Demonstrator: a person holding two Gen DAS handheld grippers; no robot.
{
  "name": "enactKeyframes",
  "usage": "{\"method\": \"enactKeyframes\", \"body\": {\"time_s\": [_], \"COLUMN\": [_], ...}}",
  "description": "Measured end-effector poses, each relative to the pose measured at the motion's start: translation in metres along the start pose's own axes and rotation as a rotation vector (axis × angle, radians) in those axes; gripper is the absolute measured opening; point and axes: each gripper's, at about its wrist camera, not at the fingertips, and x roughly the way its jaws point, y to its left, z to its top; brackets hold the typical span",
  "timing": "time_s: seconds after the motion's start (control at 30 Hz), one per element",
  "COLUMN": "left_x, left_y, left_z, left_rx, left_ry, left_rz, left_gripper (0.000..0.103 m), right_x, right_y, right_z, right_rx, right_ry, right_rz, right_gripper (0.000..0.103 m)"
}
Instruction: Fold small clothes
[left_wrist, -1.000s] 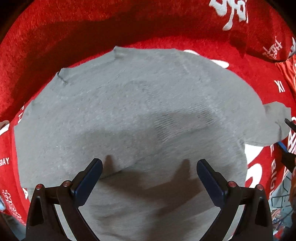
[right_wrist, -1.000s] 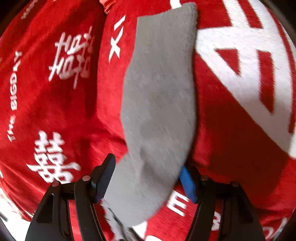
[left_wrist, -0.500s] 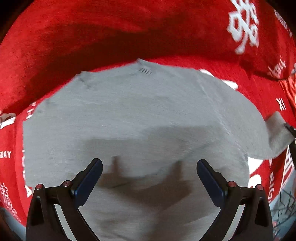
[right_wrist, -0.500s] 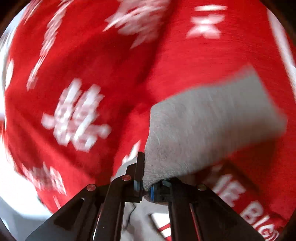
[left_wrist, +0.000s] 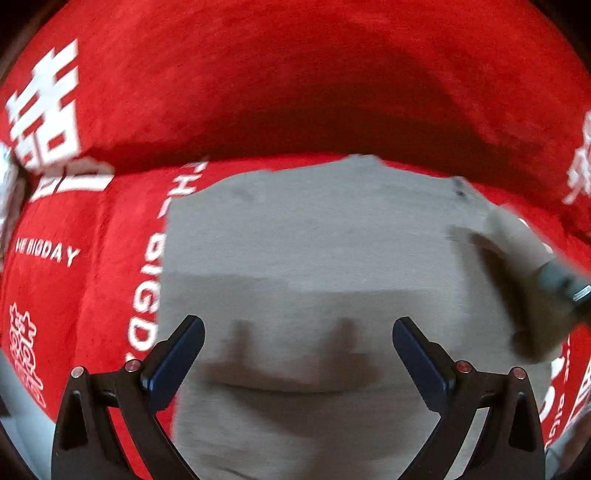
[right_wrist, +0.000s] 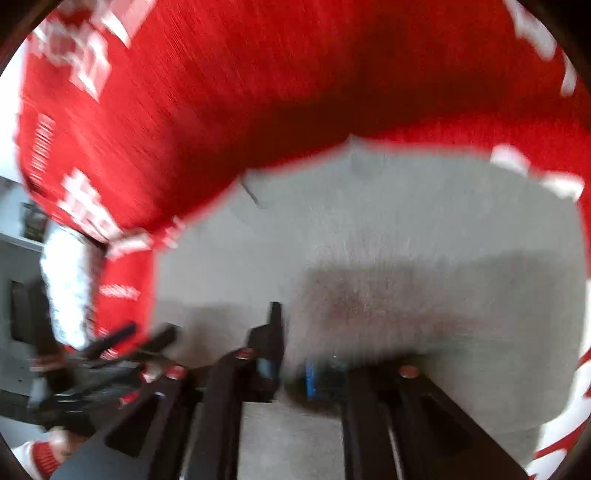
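A small grey garment (left_wrist: 314, 251) lies flat on a red blanket (left_wrist: 295, 85). My left gripper (left_wrist: 297, 354) hovers over its near part, open wide, with nothing between the fingers. In the left wrist view, the grey sleeve (left_wrist: 517, 251) is lifted over the garment's right side, hanging from my right gripper (left_wrist: 563, 286). The right wrist view is blurred: my right gripper (right_wrist: 290, 363) holds a pinch of grey sleeve fabric between its blue pads, and its jaws are opening. The garment's body (right_wrist: 406, 221) spreads out beyond it.
The red blanket carries white lettering (left_wrist: 48, 254) and rises in a fold (left_wrist: 332, 110) behind the garment. A person's pale patterned sleeve (right_wrist: 64, 280) and my left gripper (right_wrist: 144, 338) show at the left of the right wrist view. Grey floor (right_wrist: 14, 258) lies past the blanket's edge.
My right gripper shut on the sleeve, rolled and swung it across over the garment's body. The left gripper slid sideways over the garment, still open.
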Motion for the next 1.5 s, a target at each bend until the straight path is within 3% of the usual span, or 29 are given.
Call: {"method": "enactKeyframes", "body": {"time_s": [0.03,0.1,0.13,0.17,0.3,0.33,0.37,0.4,0.43,0.53,0.6,0.7,0.77,0.83,1.03,1.27,1.4,1.43,1.47,1.5], "left_x": [0.004,0.008,0.011,0.014,0.017,0.017,0.016,0.015,0.013,0.002,-0.003,-0.006,-0.005,-0.004,0.002,0.028,0.044,0.045,0.045,0.045], "left_y": [0.009,0.021,0.028,0.03,0.044,0.049,0.052,0.055,0.058,0.065,0.072,0.083,0.089,0.093,0.079,0.039,0.028,0.026,0.026,0.025], "left_z": [-0.002,-0.005,-0.007,-0.009,-0.014,-0.014,-0.014,-0.014,-0.013,-0.012,-0.011,-0.01,-0.011,-0.012,-0.013,0.002,0.009,0.011,0.013,0.017], "left_rx": [-0.012,-0.021,-0.027,-0.03,-0.046,-0.055,-0.059,-0.062,-0.062,-0.063,-0.066,-0.077,-0.092,-0.104,-0.079,-0.074,-0.098,-0.101,-0.104,-0.096], "left_ry": [0.008,0.022,0.03,0.03,0.039,0.043,0.042,0.04,0.037,0.021,0.009,0.004,0.012,0.019,0.047,0.141,0.19,0.191,0.186,0.19], "left_rz": [0.005,0.006,0.002,-0.003,-0.029,-0.042,-0.05,-0.057,-0.064,-0.088,-0.101,-0.103,-0.1,-0.105,-0.181,-0.331,-0.342,-0.34,-0.34,-0.33], "left_gripper": [0.102,0.102,0.102,0.102,0.102,0.102,0.102,0.102,0.102,0.102,0.102,0.102,0.102,0.102,0.102,0.102,0.093,0.083,0.071,0.042], "right_x": [0.005,-0.003,-0.008,-0.02,-0.038,-0.037,-0.034,-0.033,-0.031,-0.024,-0.005,0.033,0.051,0.043,-0.013,-0.064,-0.062,-0.061,-0.063,-0.064], "right_y": [-0.004,-0.013,-0.015,-0.023,-0.06,-0.071,-0.073,-0.067,-0.055,0.015,0.069,0.117,0.128,0.109,0.012,-0.12,-0.141,-0.145,-0.148,-0.149], "right_z": [-0.003,-0.007,-0.008,-0.009,-0.01,-0.006,0.0,0.004,0.012,0.032,0.032,0.015,-0.002,-0.021,-0.045,-0.072,-0.074,-0.072,-0.068,-0.065], "right_rx": [0.023,0.094,0.114,0.168,0.427,0.508,0.537,0.525,0.473,0.136,-0.084,-0.274,-0.338,-0.326,0.017,0.557,0.704,0.725,0.727,0.718], "right_ry": [0.013,-0.017,-0.025,-0.061,-0.155,-0.169,-0.173,-0.177,-0.185,-0.175,-0.119,-0.003,0.076,0.088,0.065,-0.064,-0.132,-0.149,-0.159,-0.161], "right_rz": [0.0,0.053,0.052,0.053,0.076,0.09,0.094,0.099,0.094,0.036,0.009,-0.052,-0.091,-0.089,-0.034,0.065,0.152,0.164,0.168,0.165], "right_gripper": [0.038,0.051,0.062,0.067,0.066,0.05,0.014,0.008,0.008,0.008,0.009,0.015,0.055,0.061,0.061,0.062,0.062,0.061,0.047,0.027]}}
